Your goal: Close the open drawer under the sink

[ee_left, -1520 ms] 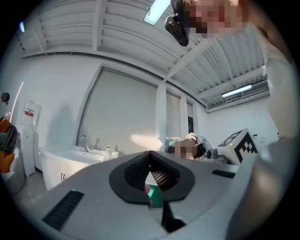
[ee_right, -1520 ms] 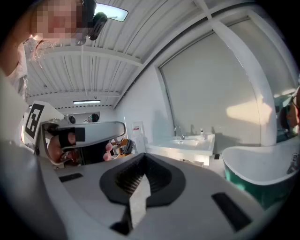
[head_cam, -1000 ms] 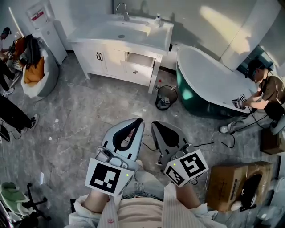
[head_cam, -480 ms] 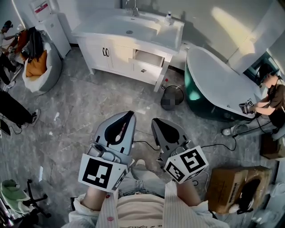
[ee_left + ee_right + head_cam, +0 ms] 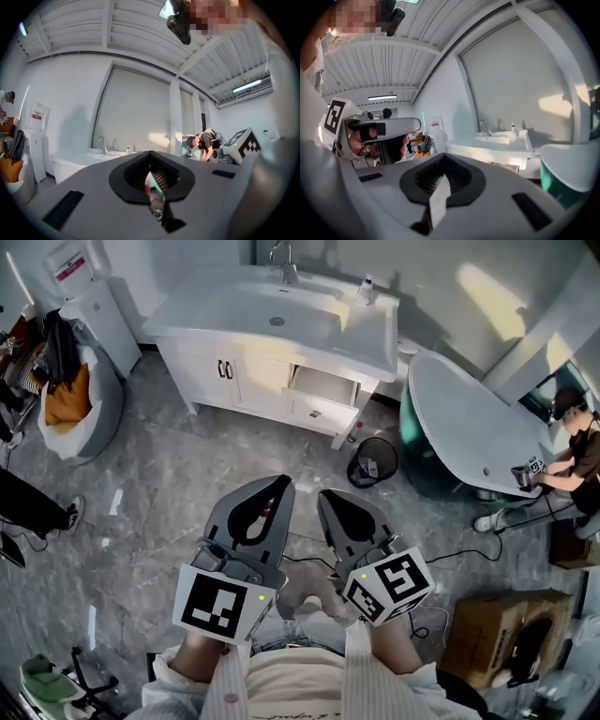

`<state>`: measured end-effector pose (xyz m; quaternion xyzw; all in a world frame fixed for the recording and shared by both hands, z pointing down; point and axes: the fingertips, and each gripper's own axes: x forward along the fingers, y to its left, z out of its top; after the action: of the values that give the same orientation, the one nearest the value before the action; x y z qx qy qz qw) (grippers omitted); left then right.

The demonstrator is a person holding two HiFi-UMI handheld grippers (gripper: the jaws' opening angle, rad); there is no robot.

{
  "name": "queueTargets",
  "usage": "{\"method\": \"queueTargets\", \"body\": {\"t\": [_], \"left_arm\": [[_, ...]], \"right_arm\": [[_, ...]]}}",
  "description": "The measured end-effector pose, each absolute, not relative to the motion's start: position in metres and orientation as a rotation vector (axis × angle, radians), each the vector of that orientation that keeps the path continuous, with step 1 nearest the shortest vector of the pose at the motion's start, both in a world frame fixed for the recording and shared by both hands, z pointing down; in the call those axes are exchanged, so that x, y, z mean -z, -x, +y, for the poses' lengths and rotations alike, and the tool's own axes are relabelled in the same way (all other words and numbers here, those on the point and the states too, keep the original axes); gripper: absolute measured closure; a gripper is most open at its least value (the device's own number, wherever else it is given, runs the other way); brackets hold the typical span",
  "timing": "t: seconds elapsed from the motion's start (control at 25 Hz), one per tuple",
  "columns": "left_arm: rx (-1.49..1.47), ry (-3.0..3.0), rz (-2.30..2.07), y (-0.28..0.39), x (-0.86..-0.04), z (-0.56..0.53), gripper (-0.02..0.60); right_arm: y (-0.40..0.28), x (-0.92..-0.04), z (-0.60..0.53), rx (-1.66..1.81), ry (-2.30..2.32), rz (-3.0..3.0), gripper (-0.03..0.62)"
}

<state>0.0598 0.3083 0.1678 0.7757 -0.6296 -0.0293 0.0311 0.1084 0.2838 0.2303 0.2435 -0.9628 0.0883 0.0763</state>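
Note:
A white vanity (image 5: 246, 374) with a sink (image 5: 274, 317) stands against the far wall. Its upper right drawer (image 5: 322, 384) is pulled out, above a closed drawer (image 5: 314, 412). Both grippers are held close to my body, far from the vanity, over the grey floor. The left gripper (image 5: 279, 484) is shut with nothing in it, and so is the right gripper (image 5: 325, 496). In the left gripper view the left gripper (image 5: 151, 153) points up toward the sink (image 5: 89, 157). In the right gripper view the right gripper (image 5: 443, 157) faces the vanity (image 5: 499, 144).
A green-sided bathtub (image 5: 469, 423) stands right of the vanity, with a black waste bin (image 5: 372, 461) between them. A beanbag with clothes (image 5: 66, 390) and a white dispenser (image 5: 89, 296) are at the left. A person (image 5: 577, 451), floor cables (image 5: 450, 554) and a cardboard box (image 5: 487, 638) are at the right.
The vanity has shifted right and grown in the head view as I have come closer. Both grippers stay shut in much the same place near my body.

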Motion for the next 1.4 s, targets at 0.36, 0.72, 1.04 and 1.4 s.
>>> {"method": "queueTargets", "body": {"t": [0.36, 0.72, 1.04, 1.4], "left_arm": [[0.05, -2.47, -1.855, 0.01, -0.171, 0.259, 0.566], [0.046, -2.452, -1.825, 0.044, -0.183, 0.24, 0.566], [-0.004, -2.414, -1.88, 0.069, -0.194, 0.214, 0.566], [-0.028, -2.42, -1.866, 0.087, -0.197, 0.124, 0.566]], "right_arm": [[-0.052, -0.237, 0.232, -0.275, -0.893, -2.837, 0.585], [-0.036, -0.254, 0.208, -0.304, -0.956, -2.751, 0.585], [-0.023, -0.273, 0.162, -0.319, -0.919, -2.721, 0.585], [-0.002, -0.275, 0.079, -0.328, -0.933, -2.713, 0.585]]}}
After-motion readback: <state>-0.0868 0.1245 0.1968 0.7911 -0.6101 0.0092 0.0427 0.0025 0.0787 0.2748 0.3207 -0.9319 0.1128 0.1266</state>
